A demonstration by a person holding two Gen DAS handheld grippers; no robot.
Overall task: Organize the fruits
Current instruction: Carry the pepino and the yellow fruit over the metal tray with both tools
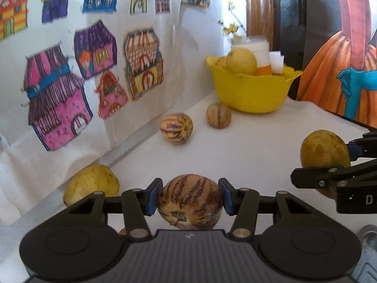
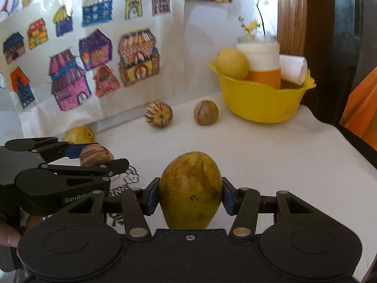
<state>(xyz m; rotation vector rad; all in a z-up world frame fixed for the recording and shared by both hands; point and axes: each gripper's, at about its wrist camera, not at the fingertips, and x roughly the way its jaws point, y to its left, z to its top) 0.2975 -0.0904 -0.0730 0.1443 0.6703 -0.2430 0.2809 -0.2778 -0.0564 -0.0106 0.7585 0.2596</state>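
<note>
My left gripper [image 1: 190,199] is shut on a purple-striped pepino melon [image 1: 190,202], seen also in the right wrist view [image 2: 95,158]. My right gripper [image 2: 190,198] is shut on a yellow-green mango [image 2: 190,191], which shows at the right of the left wrist view [image 1: 324,149]. Two more striped melons [image 1: 176,128] [image 1: 218,115] lie on the white table near a yellow bowl [image 1: 252,92] that holds a yellow fruit [image 1: 240,60]. Another yellow mango [image 1: 92,185] lies at the left by the wall.
The bowl [image 2: 261,101] also holds a white-and-orange jar [image 2: 264,63] and a paper roll [image 2: 293,67]. A wall sheet with house drawings [image 1: 70,75] stands along the left. An orange painted panel [image 1: 341,70] bounds the right. The table edge [image 2: 358,146] runs at right.
</note>
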